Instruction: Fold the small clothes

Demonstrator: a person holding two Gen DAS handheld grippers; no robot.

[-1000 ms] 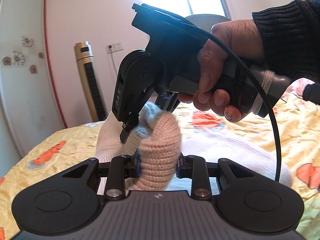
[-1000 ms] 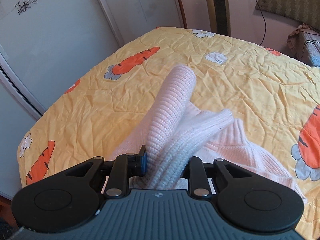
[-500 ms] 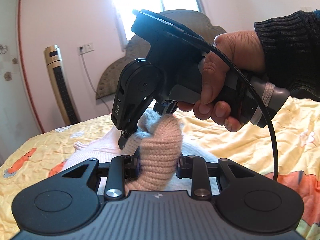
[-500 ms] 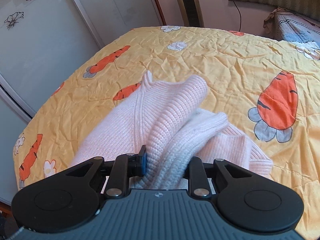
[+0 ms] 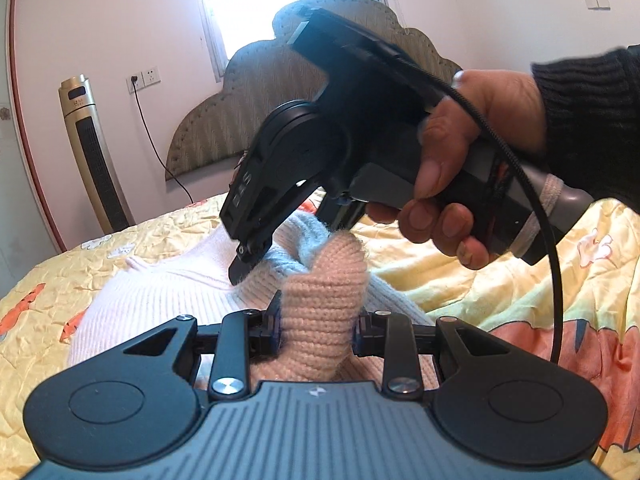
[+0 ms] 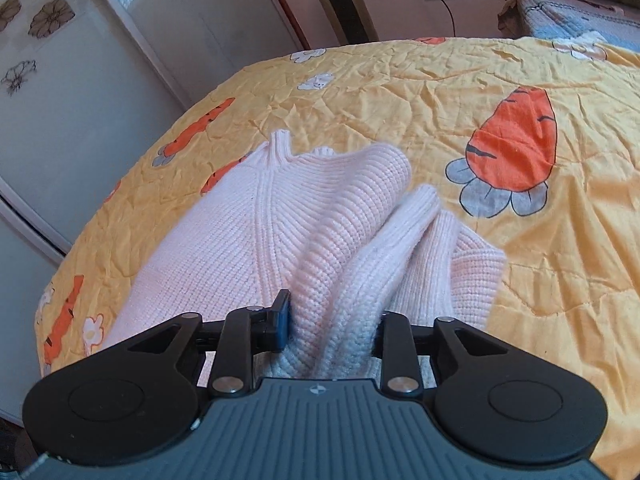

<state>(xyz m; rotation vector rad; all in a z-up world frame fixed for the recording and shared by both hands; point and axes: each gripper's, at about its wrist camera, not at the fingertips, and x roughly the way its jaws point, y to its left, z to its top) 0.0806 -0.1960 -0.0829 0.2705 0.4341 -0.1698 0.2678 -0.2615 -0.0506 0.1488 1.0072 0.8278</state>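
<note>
Pink knit fills the middle of both views: a small sweater [image 6: 256, 240] lies spread on the yellow carrot-print bedspread [image 6: 540, 280], its collar pointing toward the bed's far edge and its body running back toward the cameras. At the far left of the left wrist view, a gold tower fan [image 5: 94, 152] stands against the wall, its cord running to a wall socket [image 5: 145, 78], with a padded headboard [image 5: 256, 92] to its right. In the middle, the left gripper [image 5: 318, 322] is clamped on a bunched fold of the sweater [image 5: 324, 300], the knit bulging up between its fingers. Just above and slightly left, the right gripper [image 5: 256, 254] pinches another fold of the same garment, so the two grips sit just beside each other. Further right, the person's right hand [image 5: 460, 184] wraps that tool's handle. In the right wrist view, the right gripper [image 6: 330, 324] holds a gathered ridge of fabric, lifted above the bedspread.
</note>
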